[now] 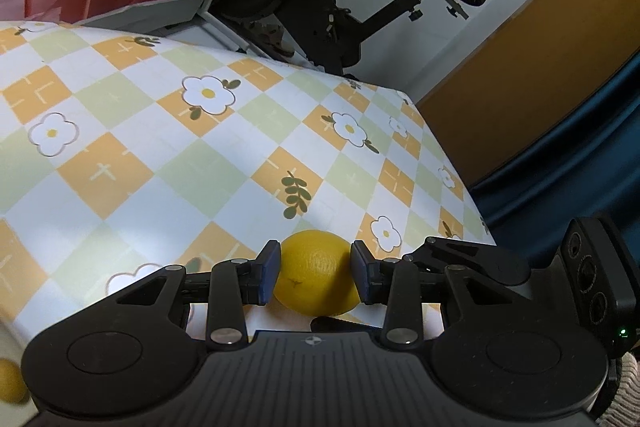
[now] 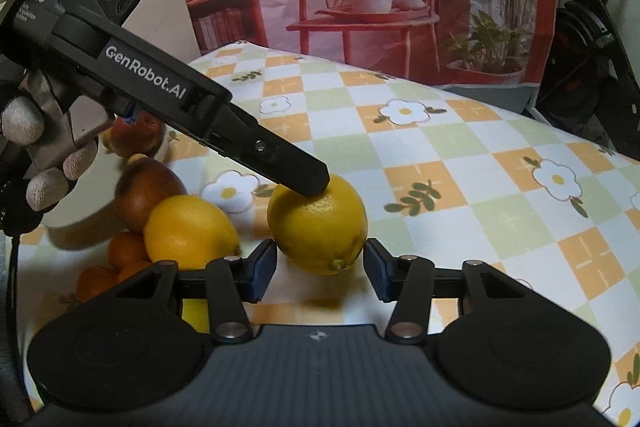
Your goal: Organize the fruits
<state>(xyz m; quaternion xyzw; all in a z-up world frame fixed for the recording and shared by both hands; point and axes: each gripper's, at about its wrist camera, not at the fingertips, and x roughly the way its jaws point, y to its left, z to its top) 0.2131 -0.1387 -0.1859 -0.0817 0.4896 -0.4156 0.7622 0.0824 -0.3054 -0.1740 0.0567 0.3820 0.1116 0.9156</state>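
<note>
While the left gripper (image 1: pixel 315 273) pinches a lemon (image 1: pixel 316 273) between its blue pads, pressed on both flanks, the lemon sits low on the checkered bench (image 1: pixel 168 131); whether it is lifted clear cannot be told. Seen from the right wrist, the same lemon (image 2: pixel 318 225) lies dead ahead at 12 o'clock of the right gripper (image 2: pixel 320 273), just past its tips, stem nub pointing back toward them at 6 o'clock, long axis running roughly along the line of approach. Right jaws are spread a little wider than the lemon and empty, pads clear of its sides. A second lemon (image 2: pixel 188 227), small oranges (image 2: pixel 126 249) and reddish fruit (image 2: pixel 146 193) cluster at 9–10 o'clock. Left hand already has it; likely the right only stands by.
</note>
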